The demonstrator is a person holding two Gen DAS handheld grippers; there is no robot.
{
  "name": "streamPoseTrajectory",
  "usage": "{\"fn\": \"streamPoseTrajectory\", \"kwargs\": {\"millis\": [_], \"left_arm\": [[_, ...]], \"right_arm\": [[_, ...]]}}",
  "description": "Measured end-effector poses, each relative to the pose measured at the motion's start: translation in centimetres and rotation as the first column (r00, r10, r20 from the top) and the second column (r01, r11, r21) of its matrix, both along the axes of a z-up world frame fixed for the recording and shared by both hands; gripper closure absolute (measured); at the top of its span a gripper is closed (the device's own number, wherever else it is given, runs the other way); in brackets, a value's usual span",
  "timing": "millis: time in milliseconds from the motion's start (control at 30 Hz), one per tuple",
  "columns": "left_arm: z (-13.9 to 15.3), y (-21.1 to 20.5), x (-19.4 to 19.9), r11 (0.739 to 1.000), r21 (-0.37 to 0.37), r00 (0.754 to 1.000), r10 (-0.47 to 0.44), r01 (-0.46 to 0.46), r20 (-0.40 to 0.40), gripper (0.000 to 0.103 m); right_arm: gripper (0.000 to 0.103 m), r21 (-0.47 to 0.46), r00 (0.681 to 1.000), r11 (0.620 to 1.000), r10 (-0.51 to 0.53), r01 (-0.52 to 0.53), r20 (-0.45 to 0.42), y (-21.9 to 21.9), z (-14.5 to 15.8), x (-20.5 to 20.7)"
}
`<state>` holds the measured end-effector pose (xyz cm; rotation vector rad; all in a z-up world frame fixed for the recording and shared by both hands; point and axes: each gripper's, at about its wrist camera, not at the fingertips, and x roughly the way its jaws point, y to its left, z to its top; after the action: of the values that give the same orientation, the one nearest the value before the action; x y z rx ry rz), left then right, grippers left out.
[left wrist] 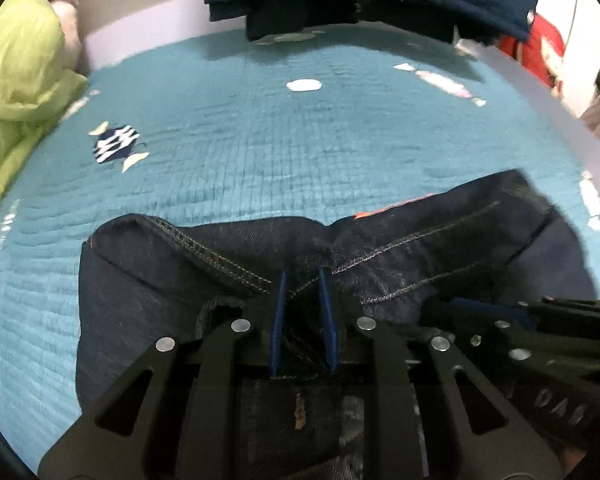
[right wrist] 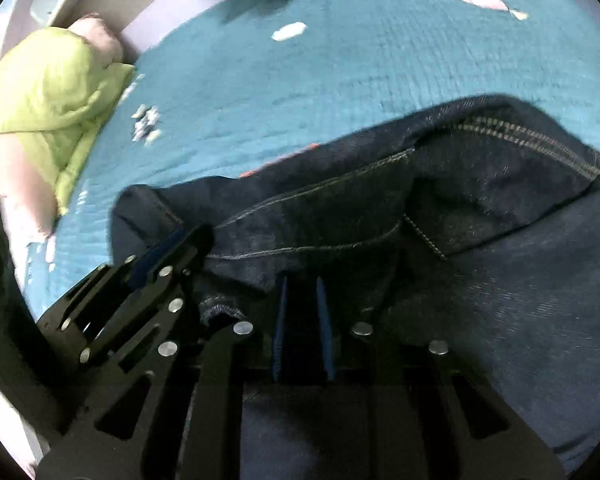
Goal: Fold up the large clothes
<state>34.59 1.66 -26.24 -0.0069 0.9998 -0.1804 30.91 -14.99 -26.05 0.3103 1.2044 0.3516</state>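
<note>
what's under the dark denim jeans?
The teal quilted bedspread runs under the dark blue denim jeans, which both the left gripper and right gripper pinch. Anything lying beneath the denim is covered.

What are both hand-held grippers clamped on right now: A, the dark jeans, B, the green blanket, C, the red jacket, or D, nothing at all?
A: the left hand-held gripper and the right hand-held gripper each pinch dark stitched denim of the jeans above the teal bedspread.

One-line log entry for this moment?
phase: folding | left gripper: shut on jeans | right gripper: shut on jeans | surface: teal bedspread
</note>
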Motion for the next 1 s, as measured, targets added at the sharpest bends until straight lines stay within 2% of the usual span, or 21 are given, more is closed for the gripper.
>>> {"fn": "streamPoseTrajectory", "kwargs": {"millis": [33, 67, 133, 233, 267, 333, 400, 467, 533, 600, 667, 700, 733, 767, 800, 833, 900, 933, 1000], "left_arm": [[0.7, 0.7, 0.2, 0.999, -0.031, 1.0, -0.008, 0.007, -0.007, 0.08], [1.2, 1.1, 0.3, 0.999, -0.039, 1.0, -0.012, 0.011, -0.008, 0.065], [2.6, 2.3, 0.6, 1.0, -0.014, 1.0, -0.004, 0.004, 0.005, 0.043], [3.3, 4.3, 1.5, 0.999, -0.032, 1.0, 0.002, -0.003, -0.019, 0.04], [3.4, 5.5, 2.0, 0.999, -0.04, 0.999, 0.018, -0.02, -0.036, 0.037], [3.4, 7.6, 2.5, 0.997, -0.046, 0.997, 0.053, -0.055, -0.051, 0.029], [2.8, 9.8, 3.2, 0.993, -0.038, 0.992, 0.107, -0.11, -0.072, 0.028], [1.9, 12.2, 3.7, 0.983, -0.042, 0.977, 0.175, -0.181, -0.12, 0.027], [-0.1, 14.8, 4.4, 0.96, -0.083, 0.945, 0.246, -0.269, -0.218, 0.027], [-1.8, 16.3, 4.4, 0.937, -0.119, 0.913, 0.284, -0.33, -0.293, 0.027], [-3.6, 16.9, 4.6, 0.917, -0.169, 0.89, 0.284, -0.361, -0.356, 0.029], [-3.9, 17.1, 4.5, 0.909, -0.179, 0.891, 0.303, -0.377, -0.339, 0.03], [-3.6, 16.9, 4.4, 0.91, -0.164, 0.895, 0.319, -0.382, -0.312, 0.041], [-3.2, 16.6, 4.4, 0.916, -0.151, 0.903, 0.317, -0.371, -0.289, 0.054], [-2.9, 16.2, 4.2, 0.921, -0.157, 0.912, 0.307, -0.357, -0.272, 0.064], [-2.7, 16.0, 4.2, 0.923, -0.165, 0.917, 0.296, -0.347, -0.268, 0.076], [-2.3, 15.4, 4.1, 0.932, -0.127, 0.919, 0.3, -0.339, -0.255, 0.081], [-2.1, 15.3, 4.0, 0.934, -0.117, 0.92, 0.302, -0.338, -0.249, 0.086], [-1.5, 15.8, 3.5, 0.924, -0.152, 0.92, 0.31, -0.351, -0.242, 0.089]], "right_arm": [[0.082, 0.001, 1.0, 1.0, 0.009, -0.009, 0.016, -0.3, 0.5, -0.2], [0.072, 0.001, 0.999, 1.0, 0.015, -0.015, 0.038, -0.7, 1.3, -0.3], [0.057, 0.007, 0.997, 1.0, 0.008, -0.009, 0.081, -2.1, 2.9, -0.1], [0.052, 0.002, 0.993, 1.0, -0.022, 0.022, 0.116, -5.4, 4.6, 0.6], [0.051, -0.018, 0.992, 0.999, -0.037, 0.039, 0.124, -6.3, 4.7, 0.8], [0.046, -0.075, 0.987, 0.992, -0.096, 0.106, 0.125, -9.2, 4.6, 1.7], [0.045, -0.117, 0.98, 0.975, -0.176, 0.186, 0.092, -12.6, 3.6, 2.9], [0.043, -0.15, 0.971, 0.96, -0.238, 0.238, 0.017, -15.5, 1.9, 3.8], [0.043, -0.177, 0.951, 0.941, -0.303, 0.289, -0.056, -17.6, 0.2, 4.5], [0.043, -0.164, 0.941, 0.941, -0.317, 0.297, -0.114, -18.8, -1.6, 4.9], [0.043, -0.141, 0.938, 0.947, -0.311, 0.29, -0.155, -18.9, -2.8, 5.3], [0.043, -0.134, 0.937, 0.947, -0.311, 0.292, -0.16, -18.7, -3.2, 5.5], [0.044, -0.151, 0.937, 0.944, -0.315, 0.293, -0.148, -18.4, -3.3, 5.5], [0.06, -0.169, 0.94, 0.94, -0.318, 0.296, -0.125, -18.0, -3.2, 5.5], [0.07, -0.197, 0.939, 0.933, -0.327, 0.303, -0.108, -17.8, -3.1, 5.5], [0.074, -0.208, 0.936, 0.926, -0.339, 0.315, -0.095, -17.7, -3.0, 5.4], [0.081, -0.216, 0.935, 0.921, -0.347, 0.324, -0.073, -17.7, -2.8, 4.9], [0.09, -0.225, 0.933, 0.914, -0.356, 0.337, -0.051, -17.4, -2.4, 4.6], [0.094, -0.192, 0.931, 0.915, -0.365, 0.355, -0.015, -17.9, -1.3, 3.6]]}}
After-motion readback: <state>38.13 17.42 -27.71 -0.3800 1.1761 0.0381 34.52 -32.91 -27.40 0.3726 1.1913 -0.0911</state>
